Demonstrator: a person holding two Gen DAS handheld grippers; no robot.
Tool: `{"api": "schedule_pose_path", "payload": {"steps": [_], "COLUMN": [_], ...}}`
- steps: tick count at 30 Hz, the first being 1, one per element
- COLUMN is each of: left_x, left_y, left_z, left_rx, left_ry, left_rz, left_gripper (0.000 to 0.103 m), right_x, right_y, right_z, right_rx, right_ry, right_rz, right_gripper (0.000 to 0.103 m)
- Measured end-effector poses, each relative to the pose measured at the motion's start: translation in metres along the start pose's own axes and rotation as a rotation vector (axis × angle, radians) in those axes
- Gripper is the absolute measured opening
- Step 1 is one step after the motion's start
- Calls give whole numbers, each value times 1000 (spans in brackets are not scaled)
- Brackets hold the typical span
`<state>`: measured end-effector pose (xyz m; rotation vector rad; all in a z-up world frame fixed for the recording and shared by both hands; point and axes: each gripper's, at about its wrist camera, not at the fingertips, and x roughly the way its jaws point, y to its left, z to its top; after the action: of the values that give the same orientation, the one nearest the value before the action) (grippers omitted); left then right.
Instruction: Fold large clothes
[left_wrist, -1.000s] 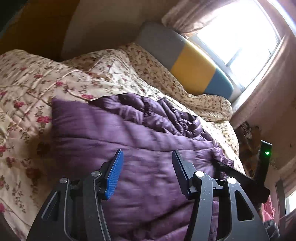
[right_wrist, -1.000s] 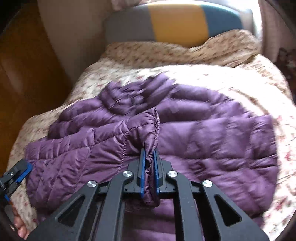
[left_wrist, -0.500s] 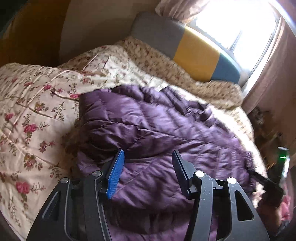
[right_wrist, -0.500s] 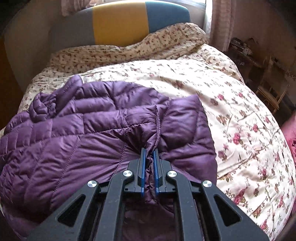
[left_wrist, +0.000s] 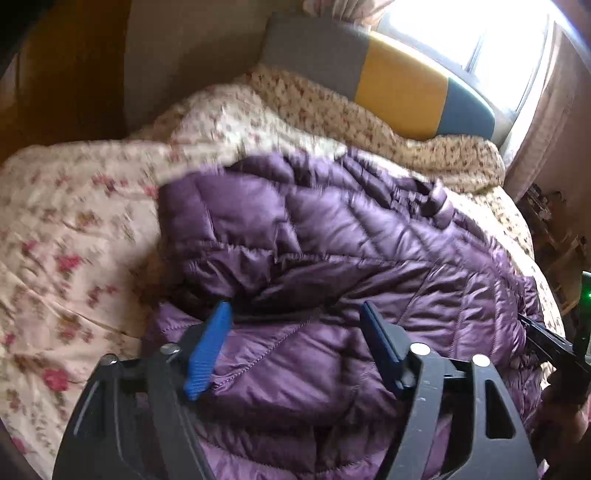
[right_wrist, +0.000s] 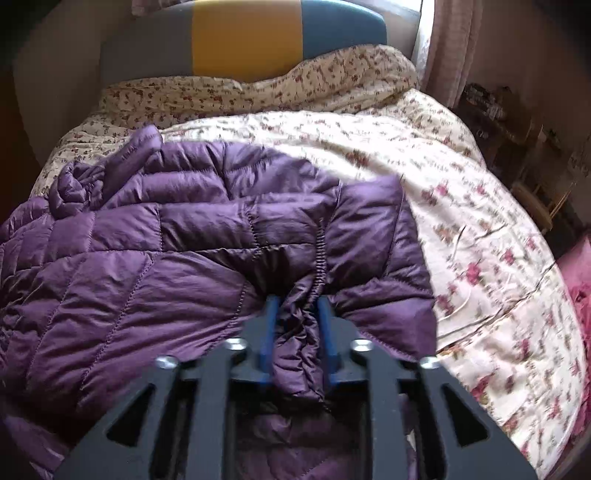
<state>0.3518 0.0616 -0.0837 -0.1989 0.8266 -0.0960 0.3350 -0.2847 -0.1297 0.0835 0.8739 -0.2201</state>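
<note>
A purple quilted puffer jacket (left_wrist: 351, 240) lies folded on the floral bedspread (left_wrist: 74, 229). My left gripper (left_wrist: 294, 308) hovers low over the jacket's near left part. Its jaws are opening, puffy fabric bulges up between them, and its blue pads (left_wrist: 208, 347) stand clear of it. My right gripper (right_wrist: 297, 300) is at the jacket's (right_wrist: 147, 258) near right part, by a gathered elastic seam (right_wrist: 319, 254). Its jaws are opening too, and a bunched fold of the jacket still sits between them. In the left wrist view, the right gripper (left_wrist: 546, 339) shows at the right edge.
A grey, yellow and blue headboard (right_wrist: 243, 37) stands behind the rumpled quilt (right_wrist: 332, 77), with a bright window (left_wrist: 461, 33) and curtain (right_wrist: 447, 44) beside it. Dark furniture (right_wrist: 517, 129) and something pink (right_wrist: 580, 280) lie off the bed's right side. A wooden wall (left_wrist: 66, 66) is left.
The right jaws, clamped on the jacket's fold before, have spread apart around it. The left jaws have widened. Both grippers came down closer to the jacket, which now lies flatter on the bed.
</note>
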Motion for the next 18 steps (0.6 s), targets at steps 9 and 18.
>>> {"api": "schedule_pose_path", "payload": {"steps": [9, 18], "left_x": [-8, 25], "left_y": [-15, -15], "left_z": [18, 14], "left_rx": [17, 59], "left_ry": [-56, -6], "left_rz": [-15, 2], "left_gripper": [73, 73], "right_x": [-37, 4], "right_y": [60, 90], "right_z": [17, 6], "right_rx": [-116, -206], "right_ry": [-131, -69], "right_rz": [123, 98], "right_gripper": [65, 67]}}
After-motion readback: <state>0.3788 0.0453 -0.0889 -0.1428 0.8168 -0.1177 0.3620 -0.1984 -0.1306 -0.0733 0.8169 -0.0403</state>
